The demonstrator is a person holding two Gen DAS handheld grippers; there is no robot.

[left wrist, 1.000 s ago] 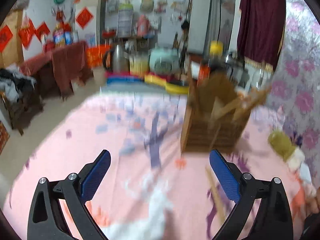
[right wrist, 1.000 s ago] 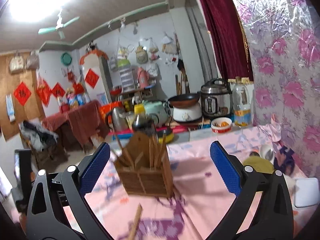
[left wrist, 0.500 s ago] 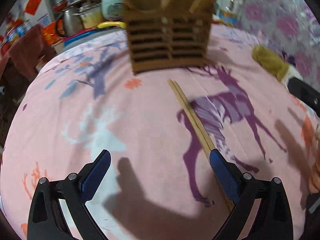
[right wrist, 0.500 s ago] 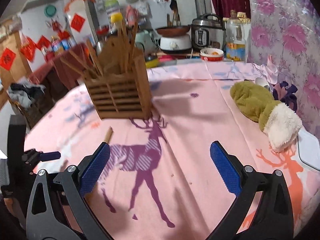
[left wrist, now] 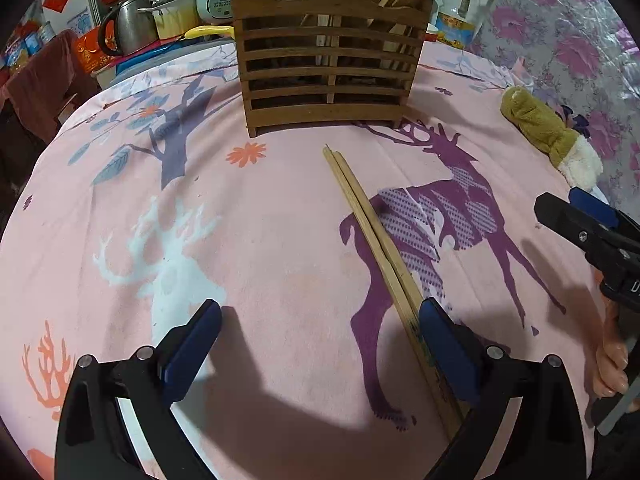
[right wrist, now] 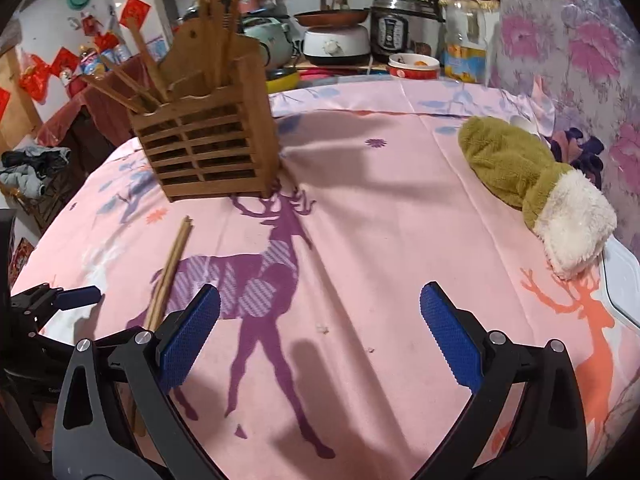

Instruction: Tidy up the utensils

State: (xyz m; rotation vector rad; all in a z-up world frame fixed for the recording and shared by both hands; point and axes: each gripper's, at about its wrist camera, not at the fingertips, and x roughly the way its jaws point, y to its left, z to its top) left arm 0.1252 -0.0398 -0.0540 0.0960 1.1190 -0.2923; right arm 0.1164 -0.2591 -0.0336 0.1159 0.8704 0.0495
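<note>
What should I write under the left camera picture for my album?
Open left claw low over a pink deer tablecloth, chopsticks lying beside its right finger, wooden holder behind.

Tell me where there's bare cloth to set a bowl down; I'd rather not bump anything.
Free: the pink cloth between the wooden holder and the green mitten, and the patch left of the chopsticks around the white deer print. Crowded: the strip along the chopsticks, by the open left gripper, and the counter behind the holder.
</note>
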